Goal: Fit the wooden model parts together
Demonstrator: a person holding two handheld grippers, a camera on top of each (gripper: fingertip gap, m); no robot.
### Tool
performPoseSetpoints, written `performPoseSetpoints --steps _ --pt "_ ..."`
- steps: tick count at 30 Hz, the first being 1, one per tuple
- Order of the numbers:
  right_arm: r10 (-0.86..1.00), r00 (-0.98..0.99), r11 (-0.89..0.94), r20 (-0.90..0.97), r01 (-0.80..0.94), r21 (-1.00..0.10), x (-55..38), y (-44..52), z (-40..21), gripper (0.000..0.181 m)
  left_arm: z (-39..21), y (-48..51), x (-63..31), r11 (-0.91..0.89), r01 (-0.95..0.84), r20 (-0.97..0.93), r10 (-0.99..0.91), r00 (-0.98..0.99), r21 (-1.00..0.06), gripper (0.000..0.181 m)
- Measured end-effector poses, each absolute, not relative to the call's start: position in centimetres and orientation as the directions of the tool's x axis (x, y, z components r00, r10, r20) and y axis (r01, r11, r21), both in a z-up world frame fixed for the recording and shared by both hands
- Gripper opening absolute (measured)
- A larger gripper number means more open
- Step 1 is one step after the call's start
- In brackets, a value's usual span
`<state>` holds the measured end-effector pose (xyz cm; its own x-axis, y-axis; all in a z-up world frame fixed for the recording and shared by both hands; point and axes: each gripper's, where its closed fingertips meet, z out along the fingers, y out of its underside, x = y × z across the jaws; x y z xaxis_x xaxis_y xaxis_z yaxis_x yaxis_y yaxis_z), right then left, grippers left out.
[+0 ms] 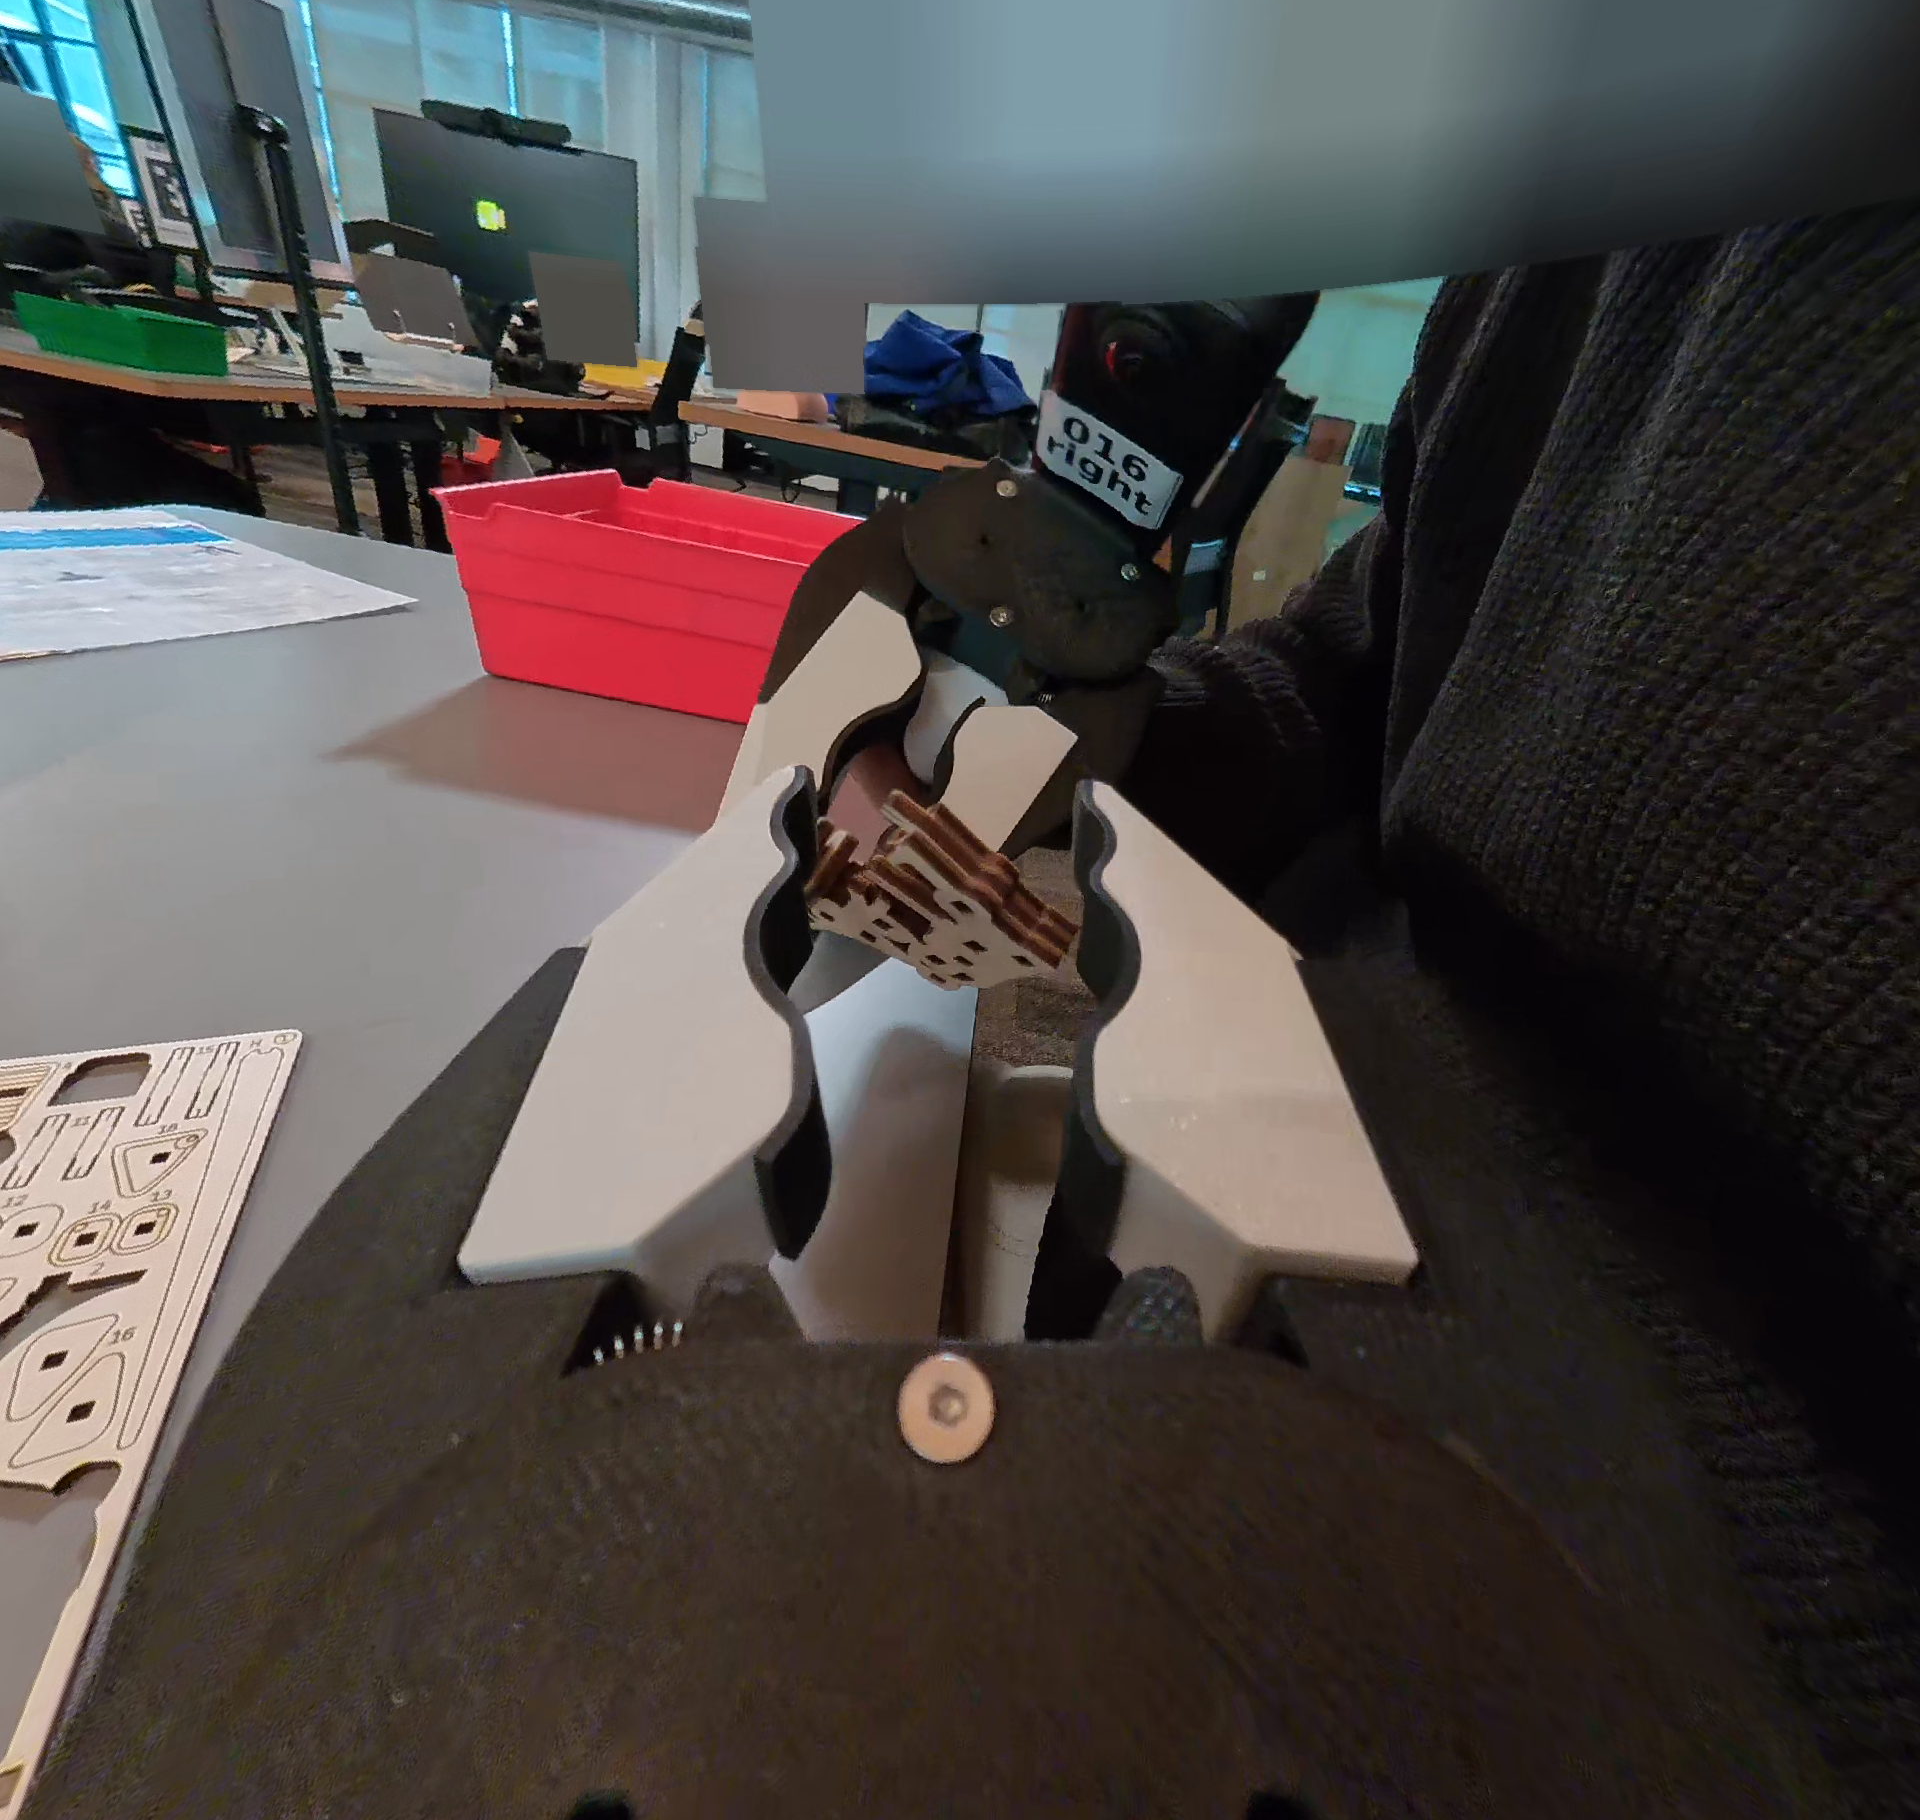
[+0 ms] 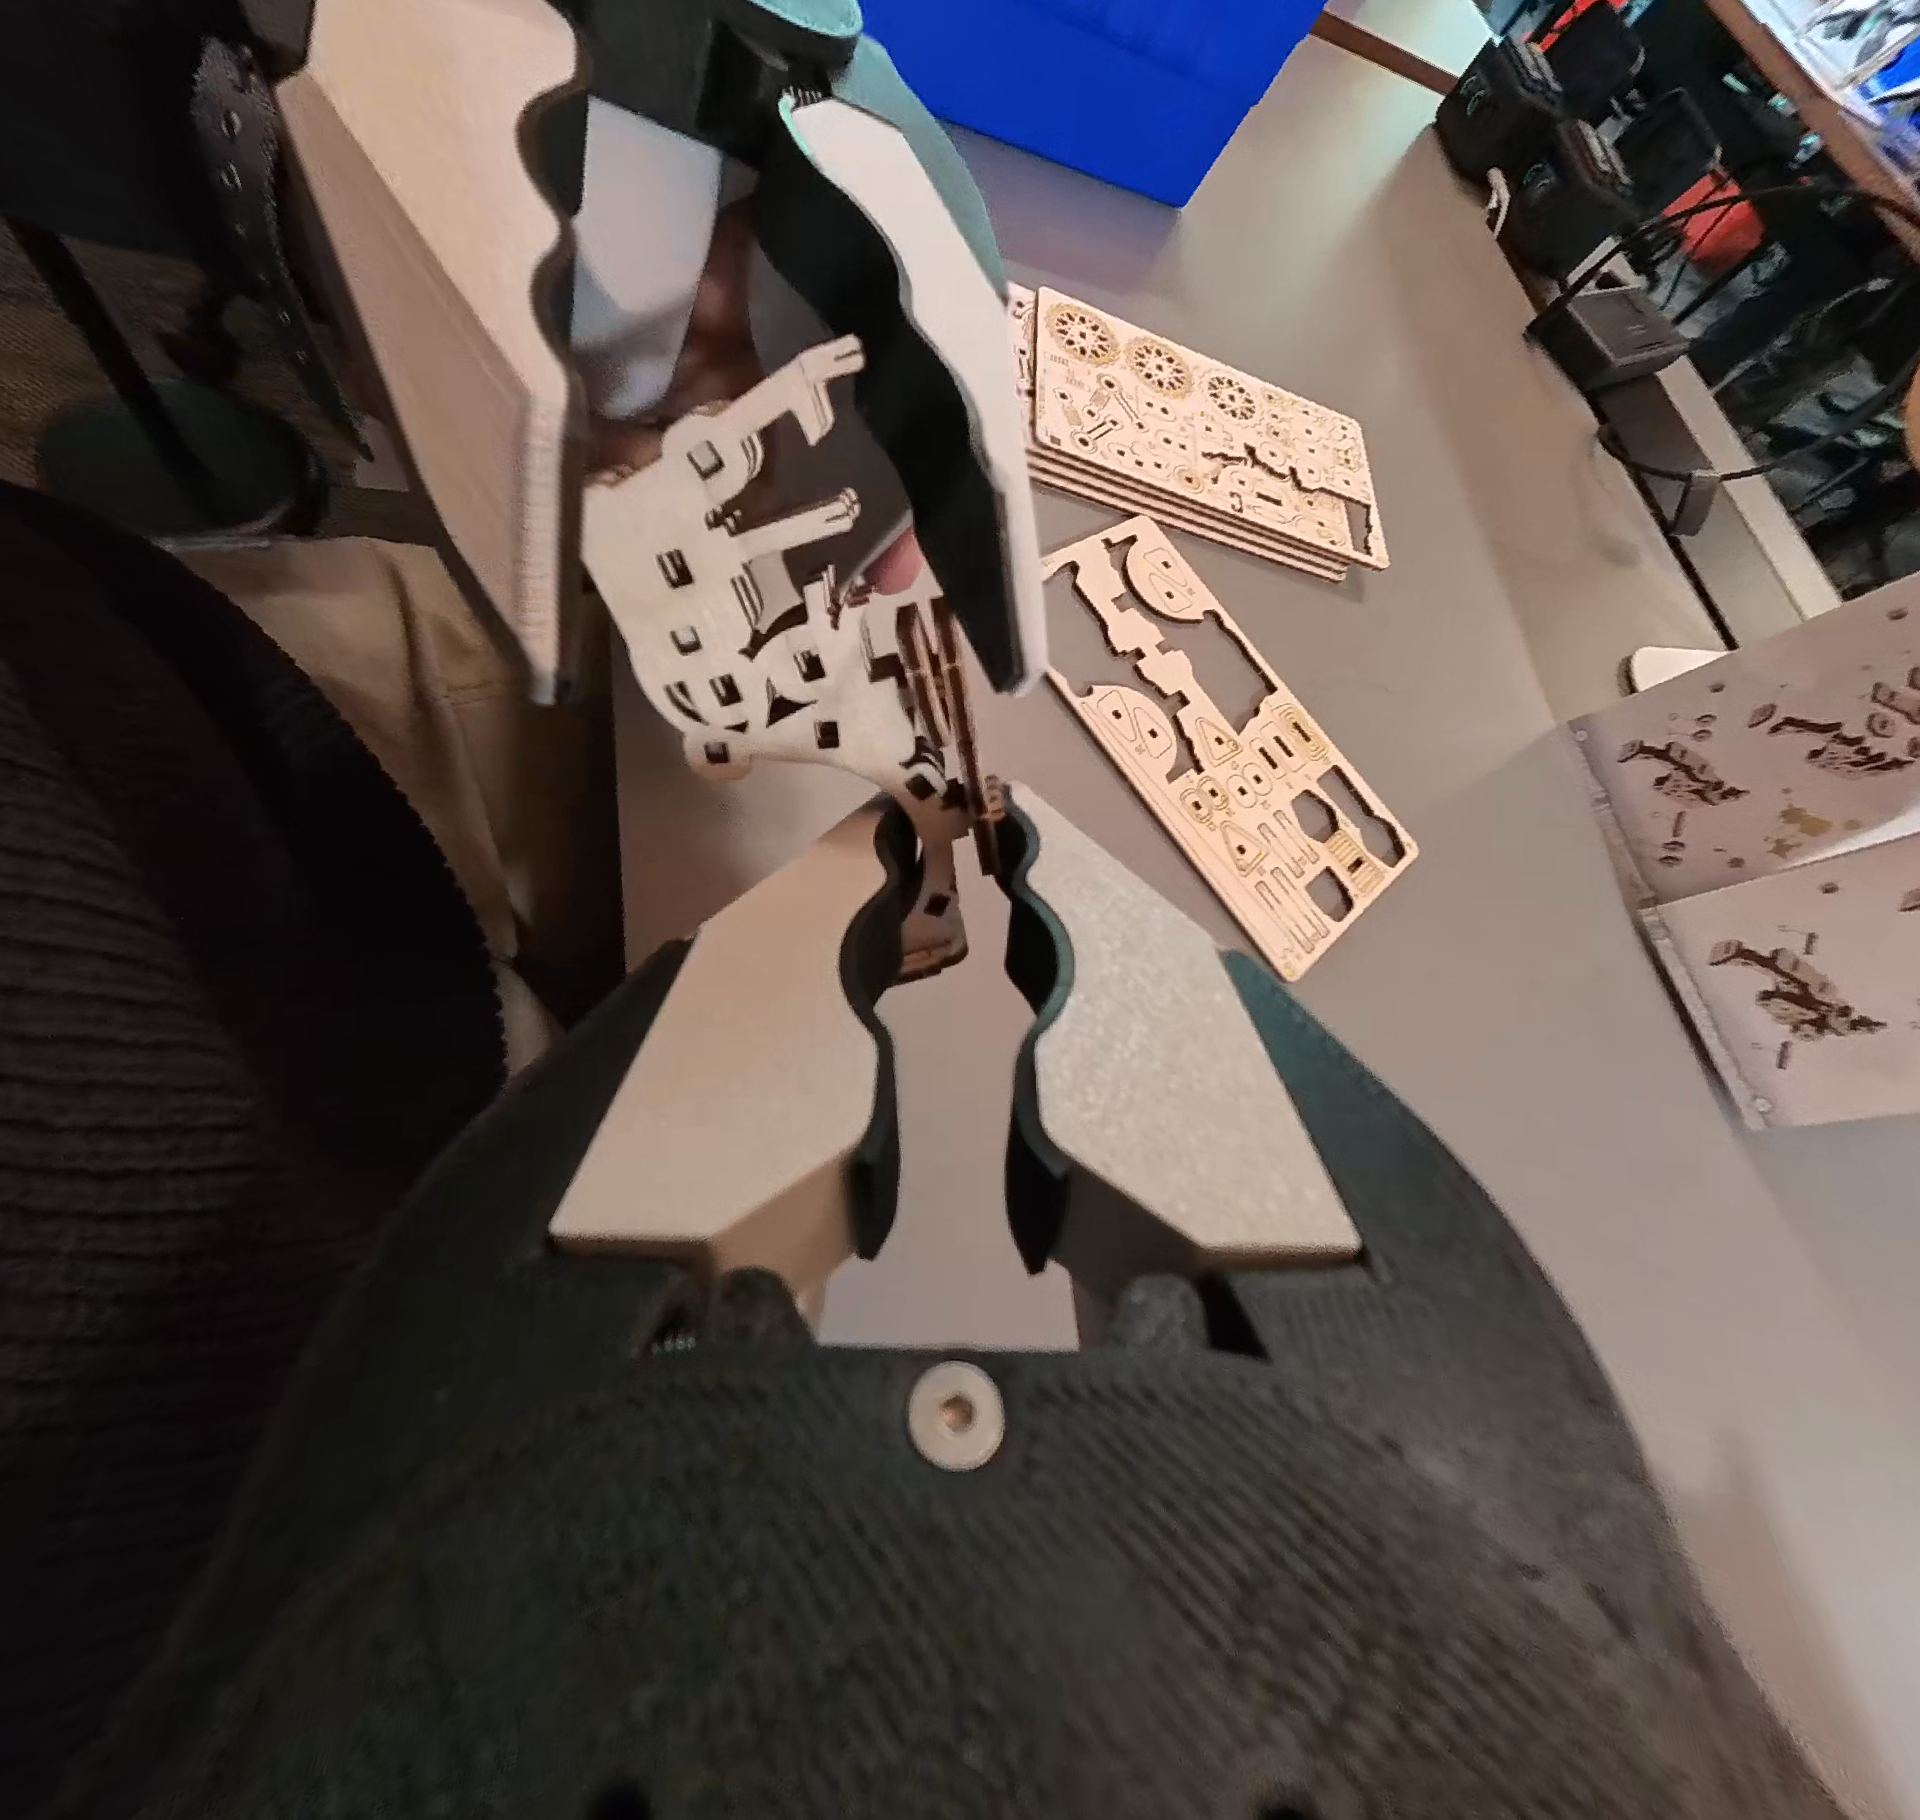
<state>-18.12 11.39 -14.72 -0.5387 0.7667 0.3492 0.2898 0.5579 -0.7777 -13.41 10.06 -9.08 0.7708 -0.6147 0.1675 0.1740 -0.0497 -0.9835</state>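
A partly built wooden model (image 1: 935, 897) of pale laser-cut plates is held in the air between both grippers. My left gripper (image 1: 937, 809) has its jaws set wide, one on each side of the model, and it is shut on it. In the right wrist view the left gripper (image 2: 779, 684) reaches in from the top and clamps the model (image 2: 727, 575) by its flat plate and stacked ribs. My right gripper (image 2: 958, 835) is shut on the model's narrow lower end. In the left wrist view the right gripper (image 1: 899, 804) comes down from above.
A punched wooden parts sheet (image 2: 1226, 731) and a stack of full sheets (image 2: 1195, 420) lie on the grey table (image 2: 1455, 939). Instruction pages (image 2: 1766, 835) lie at the right. A blue bin (image 2: 1091, 25) and a red bin (image 1: 623, 607) stand farther back. A person's dark sleeve (image 1: 1662, 835) is close by. Across from one pair of fingers to the other is roughly 7 centimeters.
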Motion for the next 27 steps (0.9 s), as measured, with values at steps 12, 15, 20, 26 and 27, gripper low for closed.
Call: performPoseSetpoints --steps 12,15,20,26,27 --pt "0.779 -0.623 0.265 -0.07 0.429 -0.864 -17.2 9.6 -15.0 0.013 -9.3 10.1 -13.4 -0.048 0.151 0.149 -0.606 0.782 -0.987 0.055" --pt "0.777 -0.626 0.27 -0.07 0.431 -0.861 -17.2 9.6 -15.2 0.013 -9.4 10.2 -13.5 -0.054 0.153 0.154 -0.604 0.782 -0.987 0.055" --pt "0.777 -0.629 0.303 -0.012 0.39 -0.87 -17.2 9.6 -14.7 0.013 -9.4 10.2 -13.6 -0.049 0.149 0.148 -0.597 0.788 -0.988 0.057" --pt "0.761 -0.648 0.308 -0.014 0.381 -0.872 -17.0 9.0 -14.7 0.013 -9.7 10.2 -12.9 -0.053 0.114 0.123 -0.604 0.788 -0.992 0.051" --pt "0.76 -0.65 0.302 -0.021 0.381 -0.874 -16.9 9.0 -14.7 0.013 -9.7 10.2 -12.9 -0.052 0.116 0.123 -0.604 0.787 -0.992 0.051"
